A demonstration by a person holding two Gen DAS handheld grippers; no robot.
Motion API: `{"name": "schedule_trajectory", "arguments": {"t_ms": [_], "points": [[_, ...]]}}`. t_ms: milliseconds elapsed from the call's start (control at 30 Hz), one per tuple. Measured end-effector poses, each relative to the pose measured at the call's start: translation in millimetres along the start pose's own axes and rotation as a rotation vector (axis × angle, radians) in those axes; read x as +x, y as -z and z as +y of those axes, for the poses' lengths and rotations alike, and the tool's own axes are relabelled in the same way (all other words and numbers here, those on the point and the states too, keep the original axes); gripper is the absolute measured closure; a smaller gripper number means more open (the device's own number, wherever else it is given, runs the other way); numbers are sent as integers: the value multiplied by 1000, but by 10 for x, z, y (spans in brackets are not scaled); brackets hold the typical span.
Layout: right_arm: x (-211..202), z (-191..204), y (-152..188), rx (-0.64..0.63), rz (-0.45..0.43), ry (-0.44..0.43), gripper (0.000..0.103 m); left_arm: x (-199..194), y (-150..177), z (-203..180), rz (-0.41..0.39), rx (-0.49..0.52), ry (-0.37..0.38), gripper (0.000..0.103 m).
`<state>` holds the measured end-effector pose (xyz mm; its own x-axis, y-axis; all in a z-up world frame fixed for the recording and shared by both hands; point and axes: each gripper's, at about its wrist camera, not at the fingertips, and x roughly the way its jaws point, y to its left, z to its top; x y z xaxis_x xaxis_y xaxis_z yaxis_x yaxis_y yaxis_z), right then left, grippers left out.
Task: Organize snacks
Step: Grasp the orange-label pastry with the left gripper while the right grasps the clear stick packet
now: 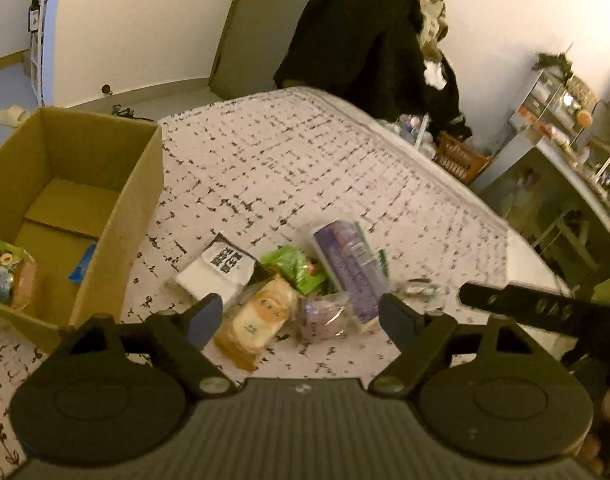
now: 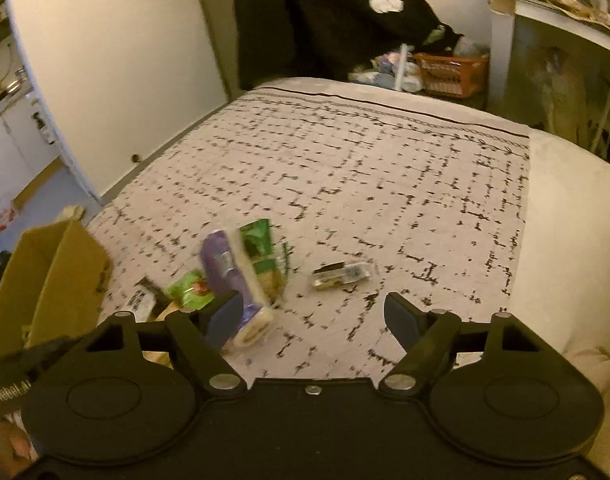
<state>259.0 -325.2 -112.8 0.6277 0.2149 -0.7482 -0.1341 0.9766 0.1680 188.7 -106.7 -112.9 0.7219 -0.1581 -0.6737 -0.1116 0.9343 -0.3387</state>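
The cardboard box stands on the patterned bedspread at the far left, its top open, with a couple of packets already lying on its floor, and just to its right the snack pile waits in a loose heap. The left gripper hangs above that heap with its jaws spread and nothing between the pads; the beige bread packet and the round purple packet lie straight ahead of it. To do this pick well, I judge it best to settle on one packet, straddle its narrow sides, and close only once both pads are level with it, since the wrappers look slippery and overlap each other. Further right, the right gripper is likewise released and empty, its left pad near the long purple packet. Only the left wrist view shows the inside of the box and the white-and-black packet in full; only the right wrist view shows clearly the small dark packet lying apart to the right of the heap.
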Motion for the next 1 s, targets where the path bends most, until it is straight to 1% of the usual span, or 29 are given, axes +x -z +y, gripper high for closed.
{"name": "schedule_trajectory", "arguments": {"t_ms": [67, 133, 233, 300, 367, 433, 533, 567, 633, 733, 800, 933, 1000], "points": [[74, -22, -11, -4, 11, 14, 28, 97, 26, 32, 11, 6, -8, 28], [165, -52, -28, -18, 28, 13, 28, 196, 55, 76, 26, 9, -12, 42], [299, -117, -39, -29, 42, 25, 28, 339, 95, 149, 48, 13, -12, 52], [383, -164, -31, -27, 52, 44, 28, 428, 121, 171, 59, 35, -16, 55], [441, -198, -22, -23, 55, 78, 28, 488, 144, 168, 57, 56, -14, 56], [482, -231, -30, -18, 58, 90, 28, 539, 178, 162, 50, 90, -19, 56], [560, -264, -44, -20, 57, 82, 28, 570, 229, 117, 8, 179, -64, 56], [598, -266, -45, -20, 64, 85, 28, 594, 235, 122, 6, 185, -75, 56], [664, -258, -43, -13, 78, 87, 28, 667, 248, 160, 27, 171, -70, 56], [748, -203, -51, -27, 86, 97, 27, 705, 290, 143, 19, 202, -72, 56], [816, -164, -63, -33, 89, 102, 26, 726, 314, 138, 21, 203, -68, 55], [941, -63, -64, -94, 79, 118, 26, 757, 356, 119, 53, 180, -69, 56], [980, -24, -39, -134, 82, 121, 25, 764, 356, 143, 72, 147, -73, 56]]}}
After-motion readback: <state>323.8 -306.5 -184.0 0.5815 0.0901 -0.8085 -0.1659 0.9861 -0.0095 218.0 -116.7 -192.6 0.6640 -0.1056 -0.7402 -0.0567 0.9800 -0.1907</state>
